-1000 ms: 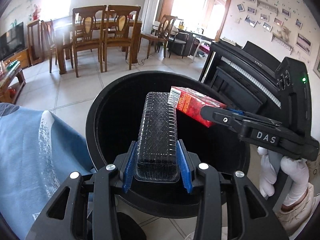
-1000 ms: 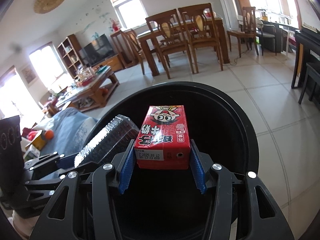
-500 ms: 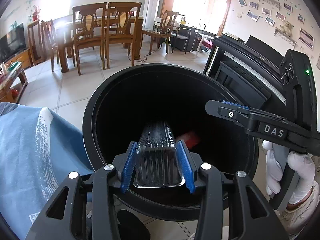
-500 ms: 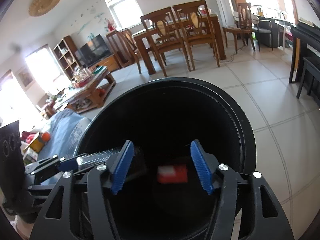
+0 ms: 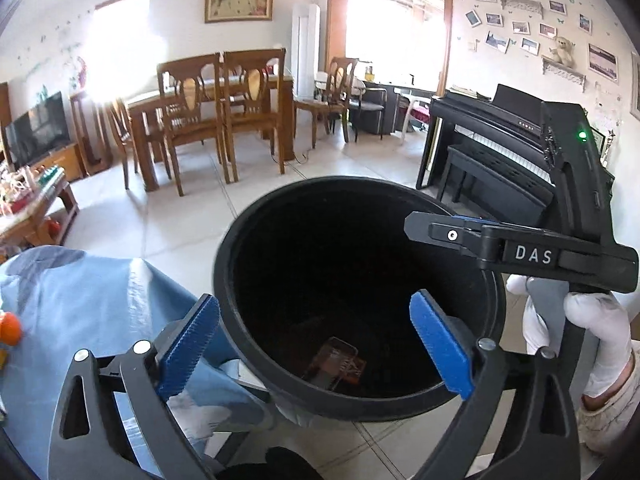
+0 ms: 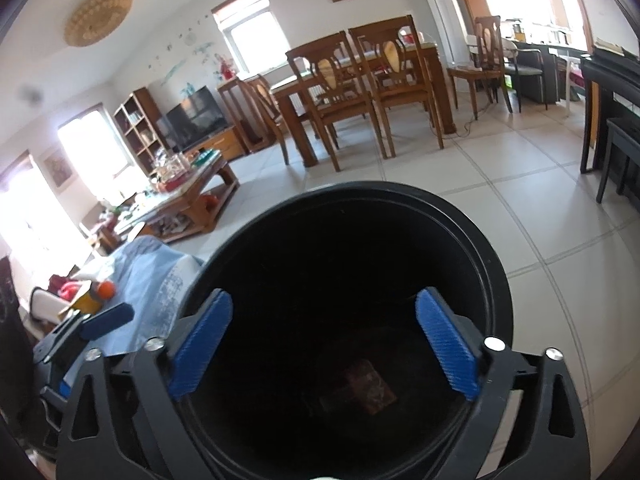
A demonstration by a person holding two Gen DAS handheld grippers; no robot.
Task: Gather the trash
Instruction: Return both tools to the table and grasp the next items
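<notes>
Left wrist view looks down at a black round bin (image 5: 356, 396) that stands on a pale tiled floor (image 5: 192, 216). The left gripper (image 5: 314, 344) hangs over the near rim of the bin; its jaws have just been opening and now stand wide, and nothing is between the blue pads (image 5: 188, 346). At the bottom of the bin lies a clear plastic tray (image 5: 330, 362), and a red carton (image 5: 354, 370) lies partly under it, touching it. To the right, the right gripper (image 5: 424, 229) reaches over the far right part of the rim, seen from the side, and a hand in a white glove (image 5: 592, 328) holds its black handle. To the left of the bin, just beside it, there is a blue cloth (image 5: 92, 304). From the right wrist view, the right gripper (image 6: 324, 344) is also above the bin (image 6: 492, 264); its jaws have just been opening too, they are wide apart, and they hold nothing. Deep inside, in the dark, the red carton (image 6: 374, 388) is on the bottom, with the tray (image 6: 334, 402) beside it, hard to see. At the left edge of this view one blue finger of the left gripper (image 6: 105, 320) shows over the blue cloth (image 6: 152, 276). Behind the bin are a wooden dining table (image 6: 360, 76) with chairs and, at the right, a black piano (image 5: 500, 148).
</notes>
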